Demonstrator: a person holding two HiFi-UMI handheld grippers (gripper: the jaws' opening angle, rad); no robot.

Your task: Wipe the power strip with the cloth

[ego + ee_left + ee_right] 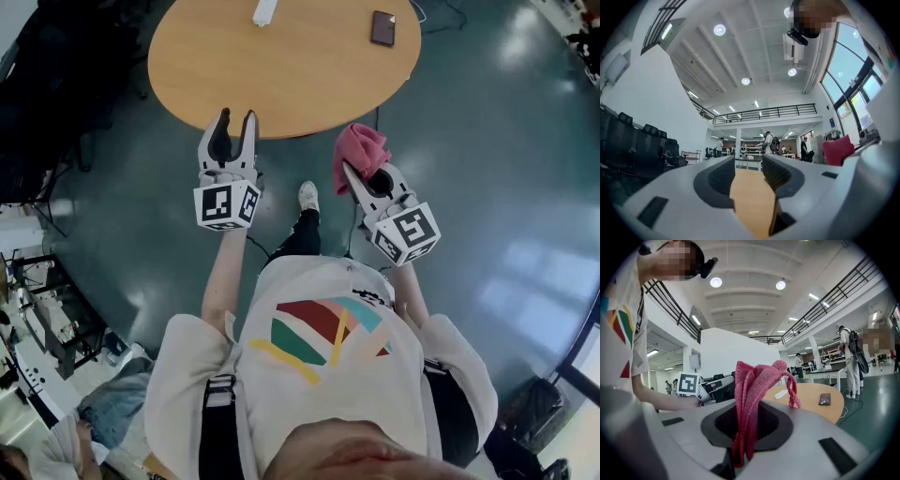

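The white power strip (265, 11) lies at the far edge of the round wooden table (281, 80); in the right gripper view the power strip (781, 393) shows small beyond the cloth. My right gripper (364, 171) is shut on a pink cloth (360, 150), held in the air just off the table's near edge. The cloth (752, 399) hangs bunched between the jaws. To its left, my left gripper (236, 117) is open and empty, its tips over the table's near rim. Only the tabletop (750, 197) shows between its jaws.
A dark phone (382, 28) lies on the table's far right part. A cable (427, 14) runs off past the table on the dark green floor (487, 187). Black chairs (56, 84) stand at the left. People stand at desks in the distance (769, 143).
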